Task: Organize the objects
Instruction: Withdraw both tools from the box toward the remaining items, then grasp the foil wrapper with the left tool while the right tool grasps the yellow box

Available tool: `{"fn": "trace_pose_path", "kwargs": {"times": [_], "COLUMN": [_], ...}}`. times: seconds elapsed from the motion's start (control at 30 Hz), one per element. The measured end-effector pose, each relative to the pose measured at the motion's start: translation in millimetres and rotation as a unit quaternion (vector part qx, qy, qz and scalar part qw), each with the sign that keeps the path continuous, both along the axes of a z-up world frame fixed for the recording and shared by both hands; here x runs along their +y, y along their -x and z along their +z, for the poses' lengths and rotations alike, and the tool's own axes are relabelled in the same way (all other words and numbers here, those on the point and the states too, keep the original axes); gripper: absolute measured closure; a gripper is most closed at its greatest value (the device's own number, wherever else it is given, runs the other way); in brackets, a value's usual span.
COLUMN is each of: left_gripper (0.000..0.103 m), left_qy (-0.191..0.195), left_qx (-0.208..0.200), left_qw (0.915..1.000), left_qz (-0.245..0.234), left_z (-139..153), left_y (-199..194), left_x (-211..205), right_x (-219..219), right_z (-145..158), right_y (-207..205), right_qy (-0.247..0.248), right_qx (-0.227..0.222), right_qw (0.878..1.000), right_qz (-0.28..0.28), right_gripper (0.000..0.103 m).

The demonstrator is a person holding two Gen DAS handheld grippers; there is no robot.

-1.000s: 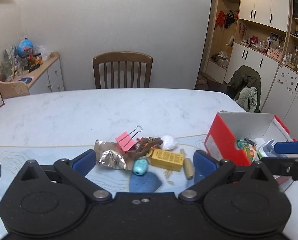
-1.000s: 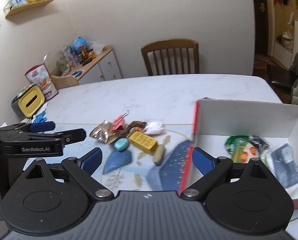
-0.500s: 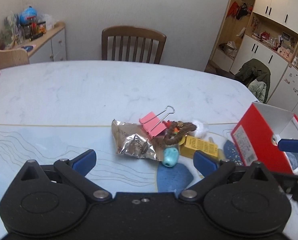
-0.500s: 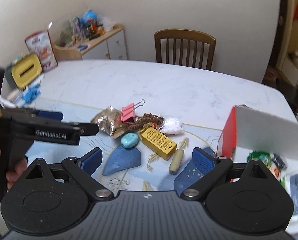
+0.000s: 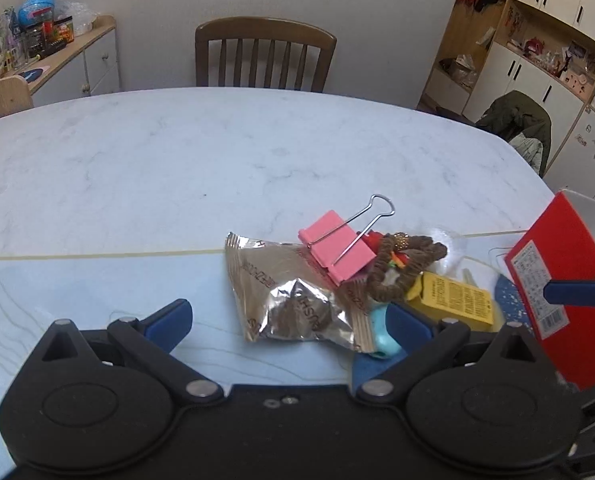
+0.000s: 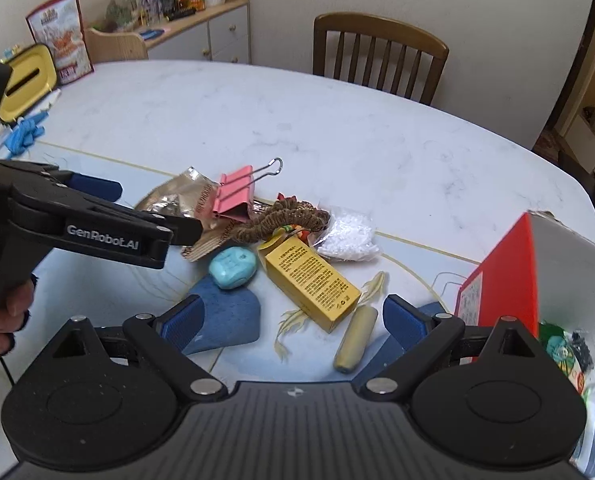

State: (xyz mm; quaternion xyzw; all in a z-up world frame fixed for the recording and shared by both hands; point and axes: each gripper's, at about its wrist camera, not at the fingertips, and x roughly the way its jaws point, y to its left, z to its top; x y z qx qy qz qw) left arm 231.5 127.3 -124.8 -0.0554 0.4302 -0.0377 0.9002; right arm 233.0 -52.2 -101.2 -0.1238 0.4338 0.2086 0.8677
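**Both grippers spread wide before the small heap**

The left gripper (image 5: 287,318) is held released, its blue pads on either side of one foil snack packet (image 5: 293,294) at 12 o'clock, not touching it. One pink binder clip (image 5: 335,250) lies on the packet's far edge, its wire handle pointed toward 1 o'clock. One brown beaded bracelet (image 5: 407,262) is coiled at 2 o'clock, with one yellow carton (image 5: 451,300) just beside it. The right gripper (image 6: 289,322) is likewise unclenched and empty. One turquoise stone (image 6: 233,267) is seen at its 11 o'clock; the yellow carton lies at 12, long axis from 11 to 5. One beige cylinder (image 6: 355,338) lies at 1 o'clock. One red box (image 6: 501,276) stands at 3 o'clock.
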Motion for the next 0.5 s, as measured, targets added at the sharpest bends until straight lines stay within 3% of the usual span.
{"fn": "trace_pose_path", "kwargs": {"times": [0.37,0.5], "left_gripper": [0.001,0.001], "left_qy": [0.014,0.014], "left_qx": [0.026,0.03], "left_qw": [0.9994,0.9992], "left_qz": [-0.02,-0.023], "left_z": [-22.1,-28.7], "left_y": [-23.2,-27.6], "left_x": [6.6,5.6], "right_x": [14.3,21.0], "right_z": [-20.0,-27.5], "right_y": [-36.5,-45.2], "right_qy": [0.039,0.054], "right_qx": [0.013,0.018], "right_qw": [0.999,0.998], "right_qz": [0.013,0.024], "right_gripper": [0.007,0.016]}}
